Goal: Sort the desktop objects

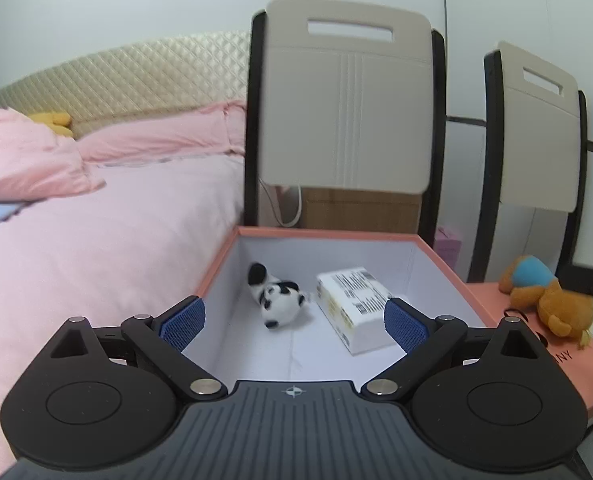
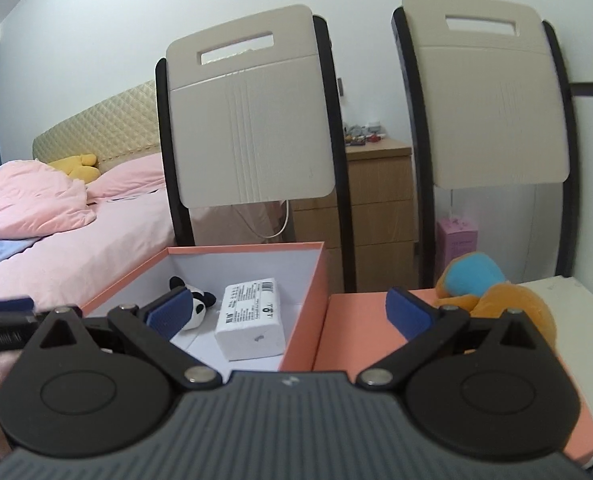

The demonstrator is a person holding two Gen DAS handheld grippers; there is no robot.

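The left tongs (image 1: 294,320) hover level above the near end of the open salmon-pink box (image 1: 216,264), their blue ribbed pads (image 1: 184,322) spread wide with nothing between them. Just ahead of them, on the box's smooth white floor, lie a soft black-and-white panda plush (image 1: 278,298) and, to its right, a rectangular white tissue pack (image 1: 354,308) with printed labels, close together. The right tongs (image 2: 290,316) are likewise parted and empty, poised over the gap where the box wall meets the flat pink lid (image 2: 360,324). Beside their right pad rests a fuzzy orange plush with a blue cap (image 2: 492,296), on the lid. Beyond the box rim stand two beige chair backs (image 1: 346,96); left of the left tongs spreads the pink bed (image 1: 96,248).
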